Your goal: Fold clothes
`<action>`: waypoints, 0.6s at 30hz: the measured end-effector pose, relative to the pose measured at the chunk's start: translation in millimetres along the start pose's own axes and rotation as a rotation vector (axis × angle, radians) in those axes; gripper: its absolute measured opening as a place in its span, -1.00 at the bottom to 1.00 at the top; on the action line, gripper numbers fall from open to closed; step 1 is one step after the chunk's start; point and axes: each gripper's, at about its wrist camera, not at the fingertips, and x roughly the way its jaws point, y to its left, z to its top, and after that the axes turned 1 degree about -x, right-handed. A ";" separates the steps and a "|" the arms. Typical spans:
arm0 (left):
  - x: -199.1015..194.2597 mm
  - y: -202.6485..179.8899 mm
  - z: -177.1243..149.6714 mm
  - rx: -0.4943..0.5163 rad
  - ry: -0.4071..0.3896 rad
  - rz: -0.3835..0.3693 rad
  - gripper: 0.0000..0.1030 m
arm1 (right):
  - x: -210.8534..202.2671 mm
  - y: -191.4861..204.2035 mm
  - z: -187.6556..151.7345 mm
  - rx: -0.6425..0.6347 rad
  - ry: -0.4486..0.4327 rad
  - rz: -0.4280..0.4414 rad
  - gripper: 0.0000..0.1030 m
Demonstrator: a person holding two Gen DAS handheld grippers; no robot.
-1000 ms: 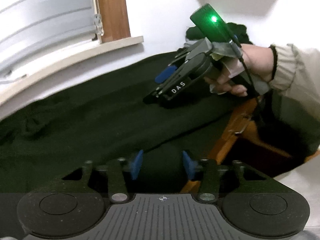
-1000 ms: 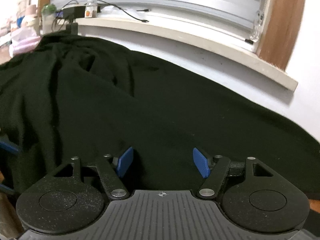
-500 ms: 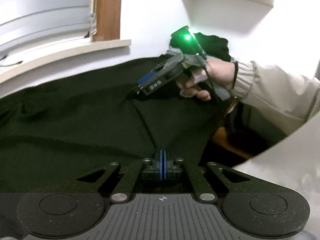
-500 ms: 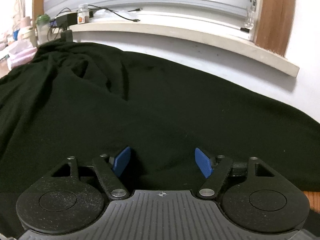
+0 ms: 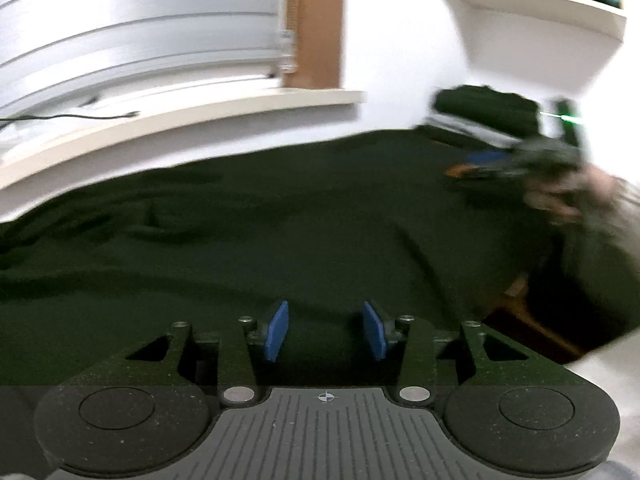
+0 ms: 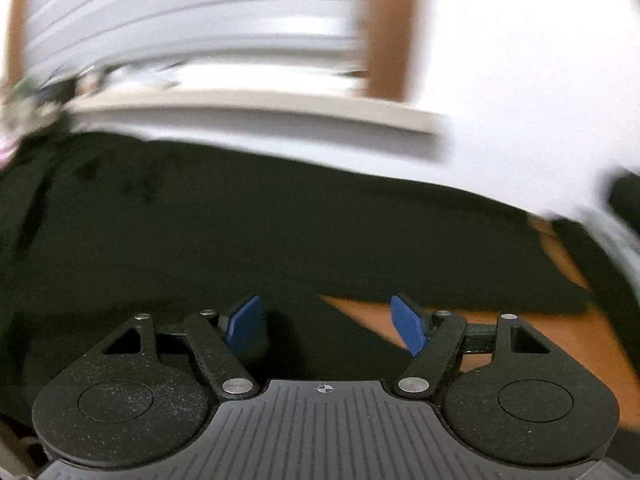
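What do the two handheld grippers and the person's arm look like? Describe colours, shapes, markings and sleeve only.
The left gripper and the right gripper match: flat blue finger pads on black linkage arms with silver pivot pins, two round black discs, and a ribbed grey centre plate with a small crosshair mark. From the left wrist view, the blurred right unit carries a green light; the hand emerges from a pale sleeve.

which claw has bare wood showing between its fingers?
The right claw: orange wooden table shows between its open fingers. The left claw sees only dark cloth.
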 end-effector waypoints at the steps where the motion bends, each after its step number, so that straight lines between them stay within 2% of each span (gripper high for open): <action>1: 4.5 7.7 4.0 -0.011 0.001 0.008 -0.11 | -10.4 -18.1 -6.8 0.037 -0.007 -0.031 0.38; 5: 17.8 30.7 13.9 -0.051 -0.001 0.046 -0.11 | -45.3 -85.1 -36.3 0.151 -0.009 -0.174 0.39; 9: 25.3 46.5 10.5 -0.082 0.017 0.080 -0.11 | -61.2 -131.5 -61.7 0.236 0.007 -0.259 0.37; 12: 29.0 58.5 6.1 -0.099 0.039 0.105 -0.12 | -61.6 -150.4 -74.7 0.279 0.018 -0.298 0.28; 15: 31.2 68.4 2.6 -0.105 0.058 0.107 -0.14 | -62.4 -157.5 -82.8 0.306 0.016 -0.312 0.27; 17: 31.0 74.5 0.8 -0.107 0.064 0.104 -0.16 | -62.1 -159.2 -87.4 0.312 0.007 -0.312 0.17; 18: 29.5 77.1 0.6 -0.109 0.068 0.106 -0.24 | -62.0 -159.9 -89.7 0.313 0.003 -0.312 0.10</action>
